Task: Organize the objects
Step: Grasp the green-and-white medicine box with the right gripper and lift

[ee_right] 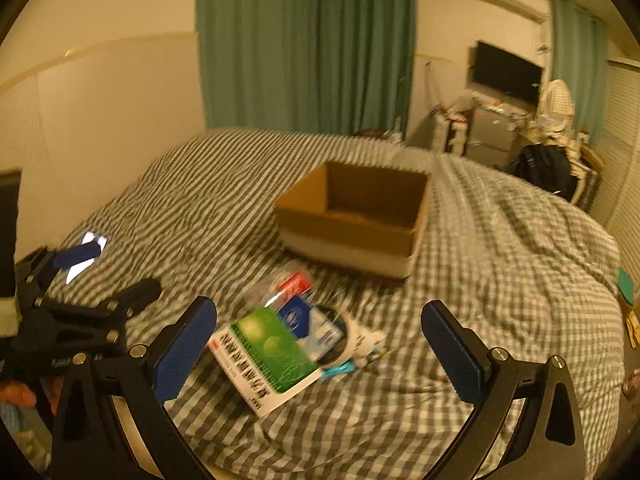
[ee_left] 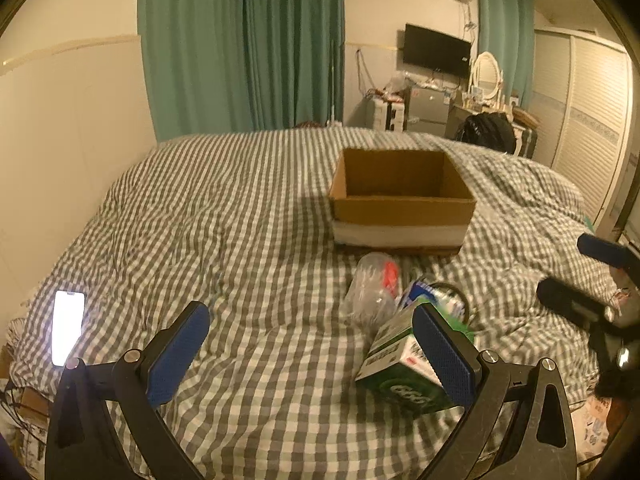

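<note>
A small heap of objects lies on the checked duvet (ee_left: 240, 240) near the front of the bed: a green and white carton (ee_right: 264, 356) with printed lettering, lying tilted on one broad face; a blue and white pack (ee_right: 308, 322) just beyond it; and a clear plastic bag (ee_left: 370, 288) with something red inside, at the far end of the heap. A dark ring-shaped item and a light blue piece peek out from under the pile, too blurred to name.

Just beyond the heap stands an open cardboard box (ee_left: 400, 204), its flaps folded down outside and a white band around its lower wall. It looks empty as far as its inside shows.

The left gripper (ee_left: 316, 344) hovers over the duvet with fingers spread wide, holding nothing; its right finger (ee_left: 444, 356) overlaps the carton in view. The right gripper (ee_right: 320, 344) is likewise wide open and empty, with the heap between its fingers in view.

To the left, the duvet is bare out to a lit phone (ee_left: 68, 326) near the bed's left edge. Right of the box the cover rumples toward the far right edge.
</note>
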A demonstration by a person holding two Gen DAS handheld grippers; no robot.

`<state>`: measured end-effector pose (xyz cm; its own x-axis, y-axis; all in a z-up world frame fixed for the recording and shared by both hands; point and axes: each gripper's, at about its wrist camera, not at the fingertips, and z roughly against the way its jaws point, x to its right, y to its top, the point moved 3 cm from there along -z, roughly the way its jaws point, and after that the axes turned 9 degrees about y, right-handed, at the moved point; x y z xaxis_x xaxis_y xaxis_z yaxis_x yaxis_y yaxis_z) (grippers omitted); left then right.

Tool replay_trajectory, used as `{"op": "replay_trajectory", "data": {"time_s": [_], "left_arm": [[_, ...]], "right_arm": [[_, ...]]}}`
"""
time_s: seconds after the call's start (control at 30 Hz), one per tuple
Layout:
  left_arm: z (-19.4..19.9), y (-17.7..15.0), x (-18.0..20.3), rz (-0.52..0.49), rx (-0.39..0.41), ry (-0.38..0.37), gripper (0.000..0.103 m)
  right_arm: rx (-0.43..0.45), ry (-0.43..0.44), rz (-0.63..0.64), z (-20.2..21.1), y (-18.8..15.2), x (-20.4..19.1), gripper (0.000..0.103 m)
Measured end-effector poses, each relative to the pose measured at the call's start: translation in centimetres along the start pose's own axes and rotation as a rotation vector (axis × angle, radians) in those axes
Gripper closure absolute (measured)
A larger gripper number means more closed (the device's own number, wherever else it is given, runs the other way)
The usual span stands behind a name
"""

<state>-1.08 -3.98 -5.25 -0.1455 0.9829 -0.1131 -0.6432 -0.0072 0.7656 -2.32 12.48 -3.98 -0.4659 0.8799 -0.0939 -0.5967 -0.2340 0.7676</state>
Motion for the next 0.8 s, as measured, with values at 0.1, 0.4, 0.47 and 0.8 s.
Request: {"op": "replay_trajectory", "data": {"time_s": [0.1, 0.4, 0.47, 0.8], "left_arm": [[-1.8, -1.0, -0.5, 0.005, -0.048, 0.019, 0.0], [-5.3, -2.7, -1.5, 0.01, -0.131, 0.049, 0.0], [-5.9, -3.0, -1.5, 0.01, -0.147, 0.052, 0.0], [-7.4, -3.7, -1.3, -0.003, -0.192, 0.062, 0.0]], "right_arm": [[-0.076, 0.065, 0.008, -2.6, -1.3, -0.8, 0.0], [-0.22, 0.185, 0.063, -8.1, -3.9, -2.4, 0.0], [-0.242, 0.178, 0.077, -9.1, -4.1, -2.4, 0.0], [-0.323, 0.204, 0.093, -12.2, -5.1, -1.8, 0.001]]}}
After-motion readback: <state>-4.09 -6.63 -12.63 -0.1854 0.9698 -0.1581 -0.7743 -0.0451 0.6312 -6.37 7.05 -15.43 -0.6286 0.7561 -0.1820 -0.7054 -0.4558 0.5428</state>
